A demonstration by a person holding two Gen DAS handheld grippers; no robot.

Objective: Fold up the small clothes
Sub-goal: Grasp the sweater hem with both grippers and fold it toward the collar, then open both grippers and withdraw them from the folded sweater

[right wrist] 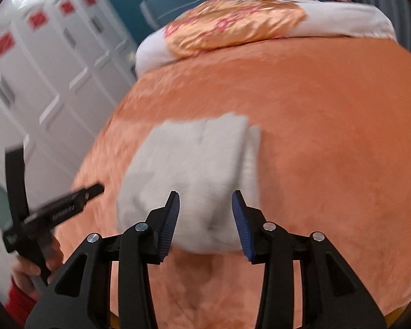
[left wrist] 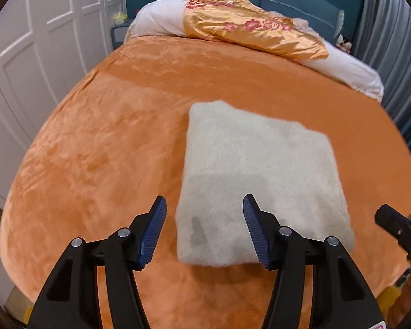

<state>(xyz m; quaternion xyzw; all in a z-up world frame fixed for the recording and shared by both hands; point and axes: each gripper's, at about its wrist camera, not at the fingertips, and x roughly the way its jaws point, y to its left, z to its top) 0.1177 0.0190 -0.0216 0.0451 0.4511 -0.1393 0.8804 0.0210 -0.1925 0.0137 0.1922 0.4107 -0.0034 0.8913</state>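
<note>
- White fleece garment point(left wrist: 260, 181) lies folded on the orange blanket point(left wrist: 109, 150), just beyond both sets of fingertips.
- Left gripper point(left wrist: 204, 229) hangs above it, fingers apart, holding nothing.
- Right gripper point(right wrist: 205, 224) likewise: gap narrower, nothing pinched.

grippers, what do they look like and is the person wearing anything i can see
Both the left gripper and the right gripper have black angular plastic linkages with round silver pivot bolts, ending in blue ribbed pads. In the right wrist view the left gripper's black body bears small white lettering, too blurred to read. The hand holding it shows a red cuff.
</note>
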